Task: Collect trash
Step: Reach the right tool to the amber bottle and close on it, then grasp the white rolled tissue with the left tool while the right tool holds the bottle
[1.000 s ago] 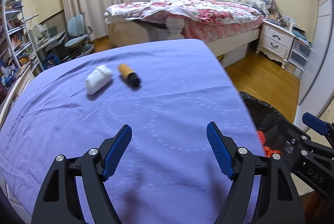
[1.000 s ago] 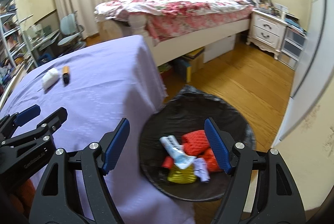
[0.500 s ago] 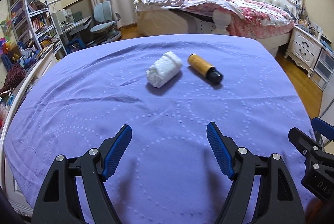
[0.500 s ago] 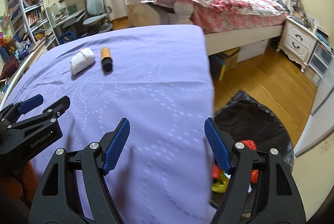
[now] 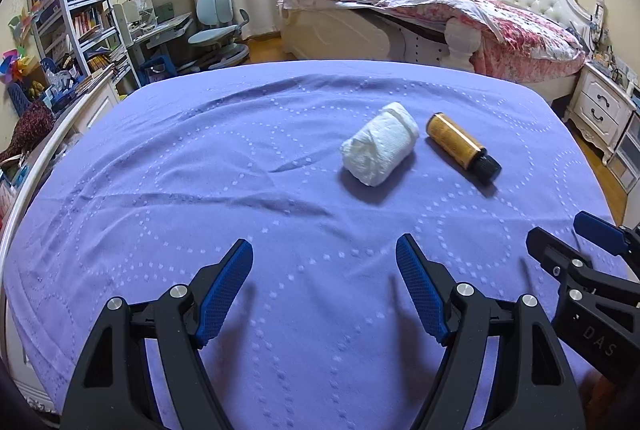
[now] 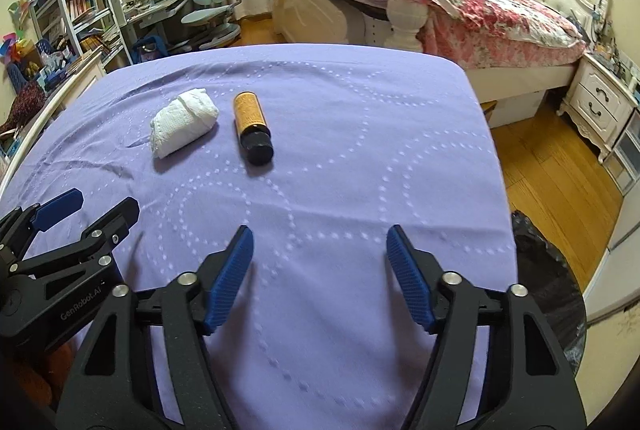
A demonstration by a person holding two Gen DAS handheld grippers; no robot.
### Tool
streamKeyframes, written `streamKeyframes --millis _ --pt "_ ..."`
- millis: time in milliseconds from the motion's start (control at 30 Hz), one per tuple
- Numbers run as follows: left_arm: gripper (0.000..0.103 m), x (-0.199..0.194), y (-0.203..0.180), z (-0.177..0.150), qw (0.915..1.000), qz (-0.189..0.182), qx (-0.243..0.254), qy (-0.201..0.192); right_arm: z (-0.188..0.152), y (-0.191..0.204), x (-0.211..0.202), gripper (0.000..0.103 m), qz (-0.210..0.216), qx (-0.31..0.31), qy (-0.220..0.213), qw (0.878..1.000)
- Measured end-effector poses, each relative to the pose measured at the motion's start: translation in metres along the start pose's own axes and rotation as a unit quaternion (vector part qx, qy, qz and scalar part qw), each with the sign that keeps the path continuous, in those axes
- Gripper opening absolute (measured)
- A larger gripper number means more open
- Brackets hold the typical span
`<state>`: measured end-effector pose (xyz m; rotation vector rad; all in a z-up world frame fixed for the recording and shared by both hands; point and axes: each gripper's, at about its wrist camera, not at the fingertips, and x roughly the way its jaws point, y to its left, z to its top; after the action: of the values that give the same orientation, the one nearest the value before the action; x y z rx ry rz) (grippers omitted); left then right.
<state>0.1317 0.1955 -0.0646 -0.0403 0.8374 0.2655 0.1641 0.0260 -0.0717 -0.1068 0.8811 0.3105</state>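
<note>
Right wrist view, one white tissue wad (image 6: 184, 125), one amber bottle (image 6: 251, 125) lying lengthwise, black cap nearest, right gripper (image 6: 320, 270) spread, empty, just narrowing, left gripper (image 5: 325, 284) spread, empty

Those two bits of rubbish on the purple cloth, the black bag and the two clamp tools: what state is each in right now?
White tissue wad: rolled up, lying on the purple cloth, untouched.
Amber bottle: on its side beside the wad, black cap on.
Left gripper: open, nothing between its fingers.
Right gripper: open, empty; its fingers have just been closing a little.
Black bag: on the floor by the cloth's edge; contents hidden.
</note>
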Motion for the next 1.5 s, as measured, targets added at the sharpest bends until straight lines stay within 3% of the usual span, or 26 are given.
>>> streamKeyframes --millis 833,900,1100,1500 --pt "0.074 0.018 0.025 0.014 0.9998 -0.008 -0.011 0.011 0.058 0.042 0.058 0.057 0.002 -0.027 0.014 1.000" --pt "0.074 0.018 0.023 0.014 0.9999 -0.008 -0.007 0.010 0.060 0.042 0.060 0.053 0.001 -0.028 0.014 1.000" --pt "0.074 0.018 0.018 0.016 0.9999 -0.012 0.008 0.004 0.062 0.036 0.061 0.024 -0.001 -0.030 0.012 0.999" --pt "0.074 0.022 -0.003 0.026 0.9989 -0.034 0.030 -0.006 0.058 -0.005 0.053 0.023 -0.018 0.000 0.008 1.000"
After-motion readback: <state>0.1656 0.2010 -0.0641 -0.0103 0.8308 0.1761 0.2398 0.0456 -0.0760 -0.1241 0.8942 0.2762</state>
